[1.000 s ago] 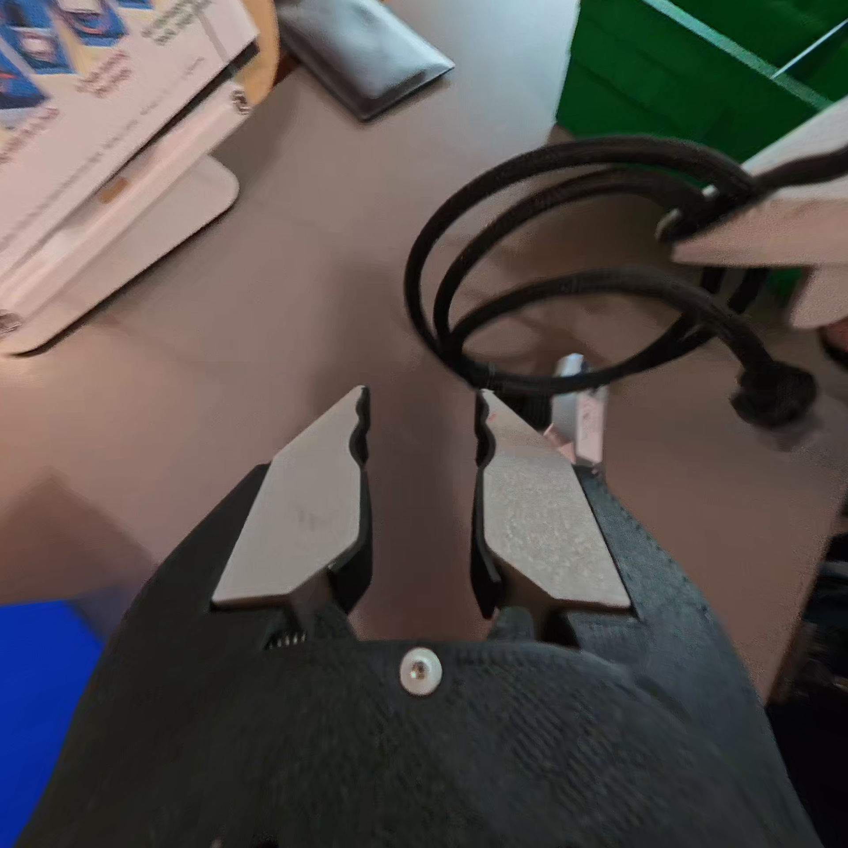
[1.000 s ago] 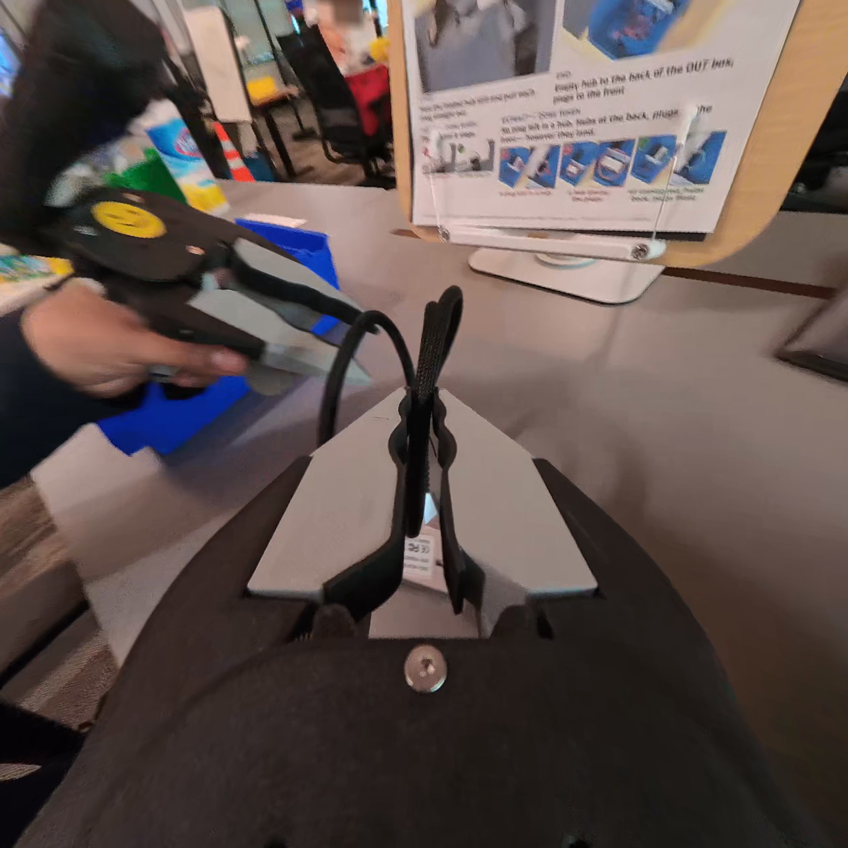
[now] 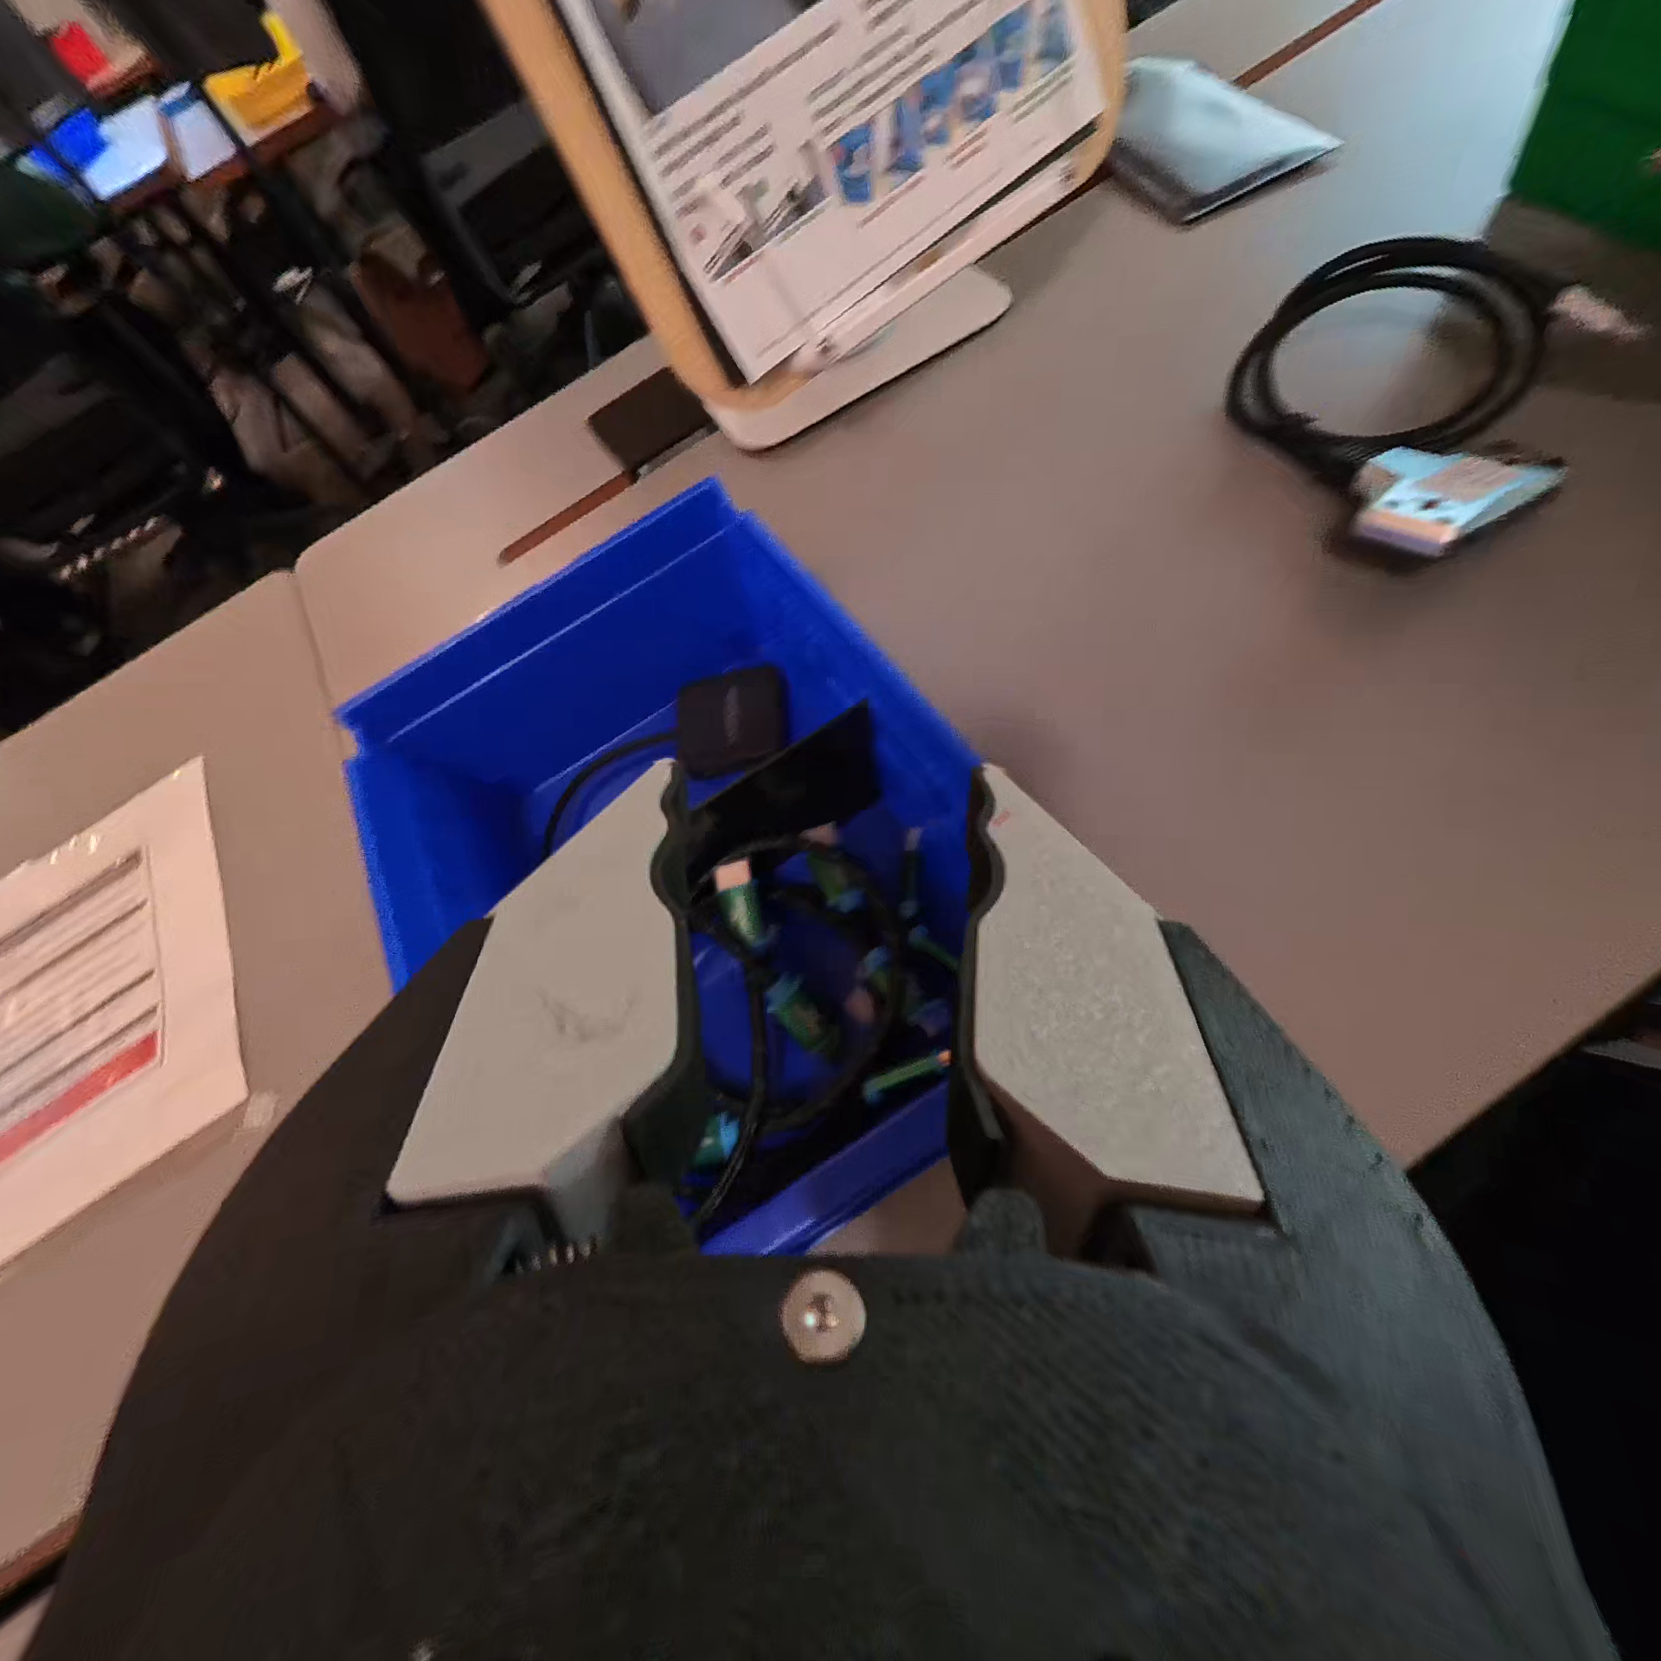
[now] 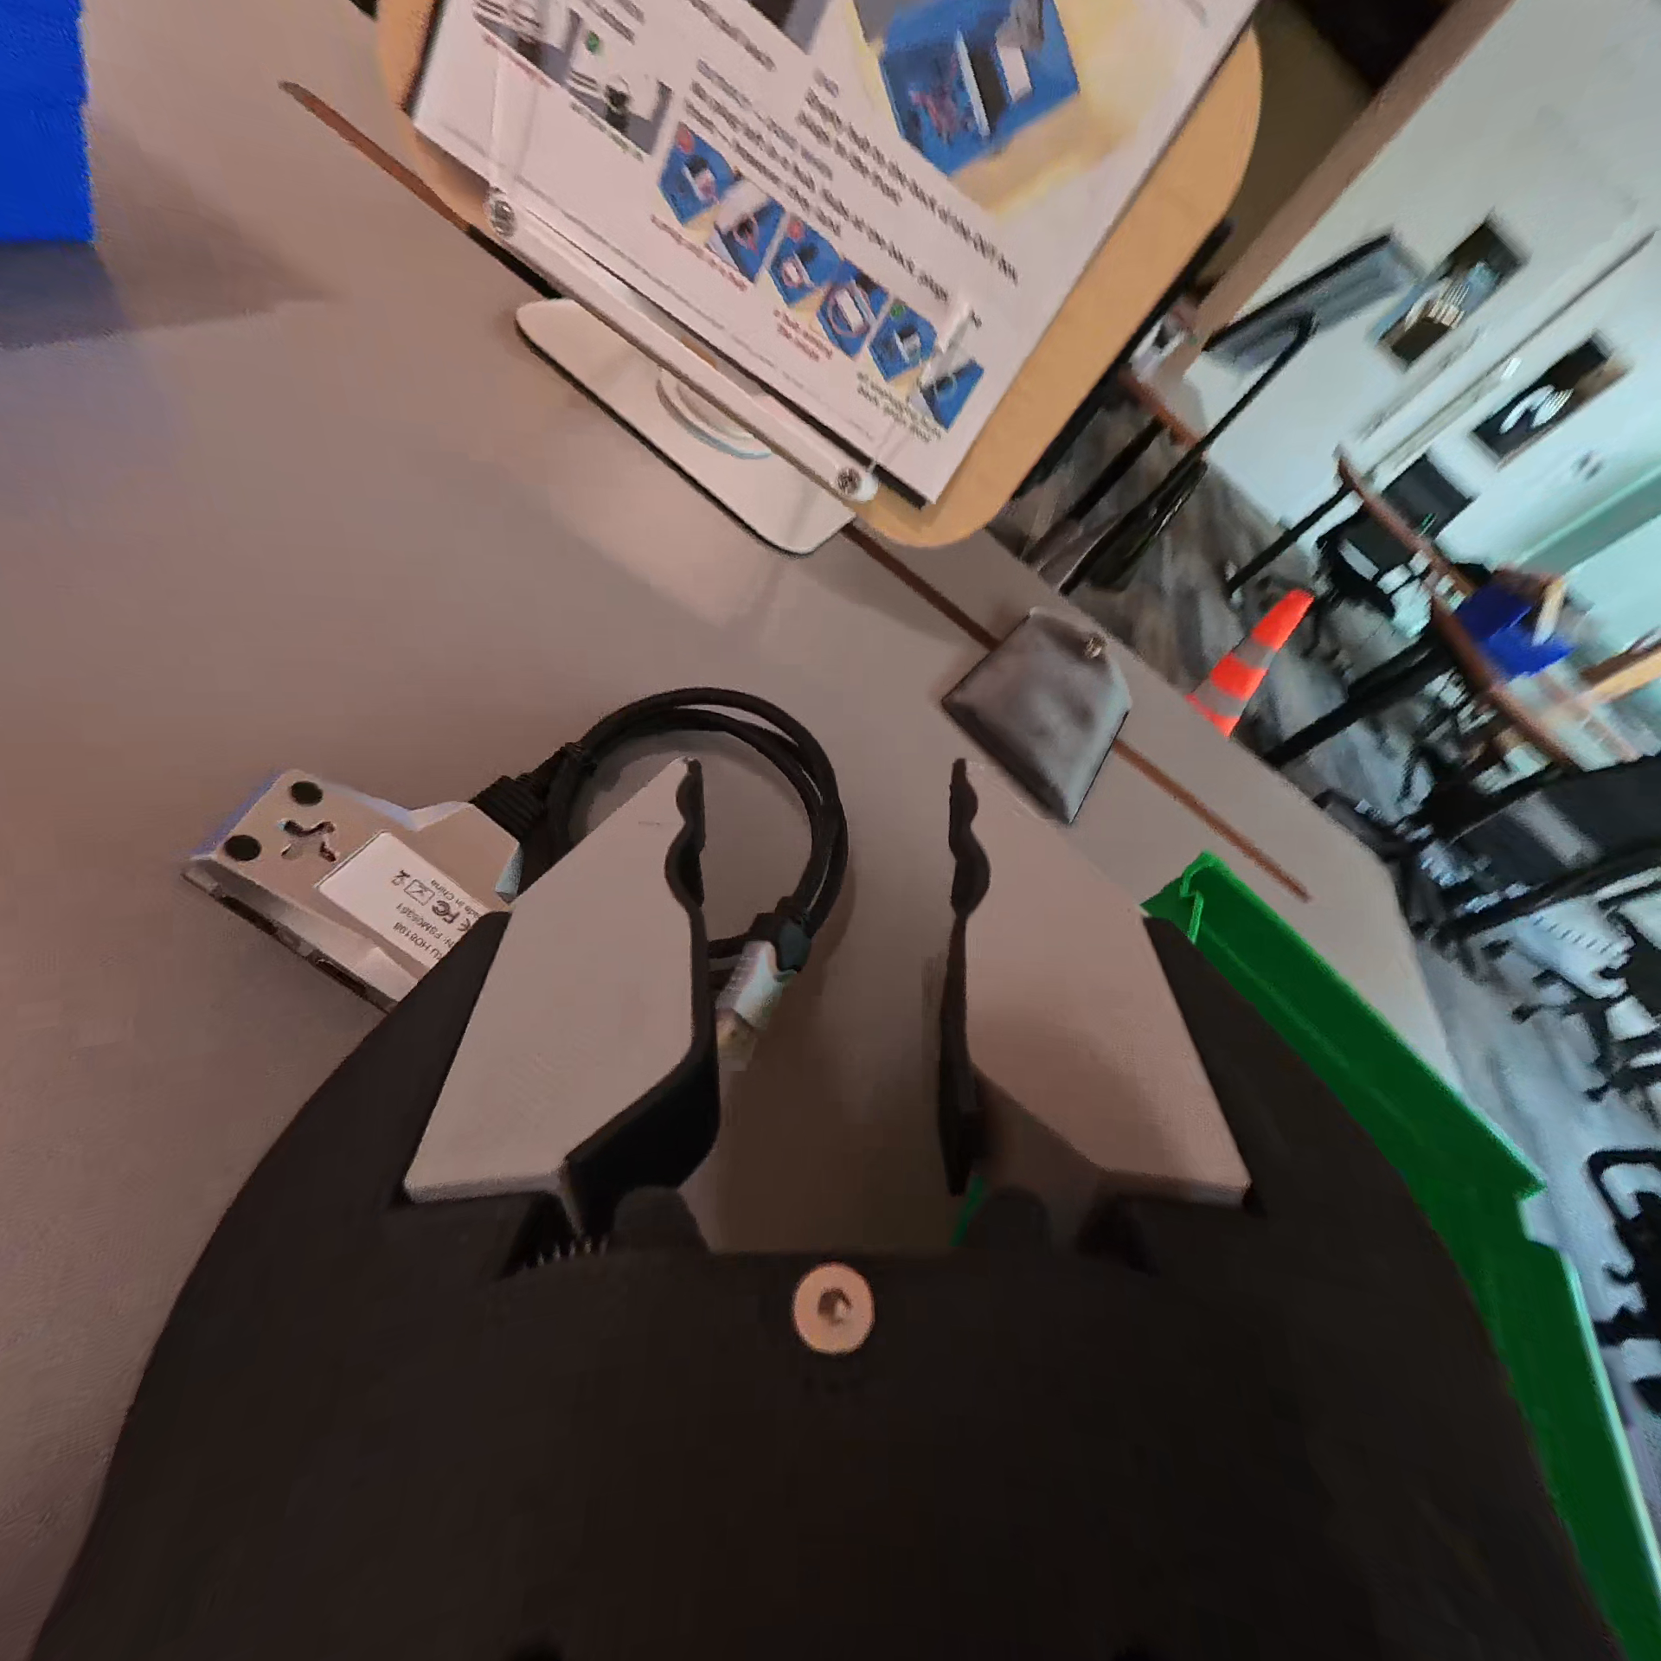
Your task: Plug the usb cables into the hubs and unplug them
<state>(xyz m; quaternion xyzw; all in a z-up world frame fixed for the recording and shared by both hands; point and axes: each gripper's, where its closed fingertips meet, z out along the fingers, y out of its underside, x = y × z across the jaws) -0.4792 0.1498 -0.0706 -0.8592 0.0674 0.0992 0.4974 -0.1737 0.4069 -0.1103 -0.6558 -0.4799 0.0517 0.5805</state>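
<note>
Office workspace (desks (image 4: 270,557), monitors (image 3: 126,148))

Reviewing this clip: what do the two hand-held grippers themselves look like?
Both look alike. The left hand-held gripper and right hand-held gripper each have a rough-textured black body with one silver screw at centre, and two flat grey wedge-shaped fingers edged with wavy black pads. No cables, sleeves or markings show.

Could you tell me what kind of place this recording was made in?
Probably a workshop or lab workstation set up for sorting. The grey table carries a blue bin full of cables, a green bin and a propped instruction sheet; more tables, chairs and a traffic cone stand behind.
</note>
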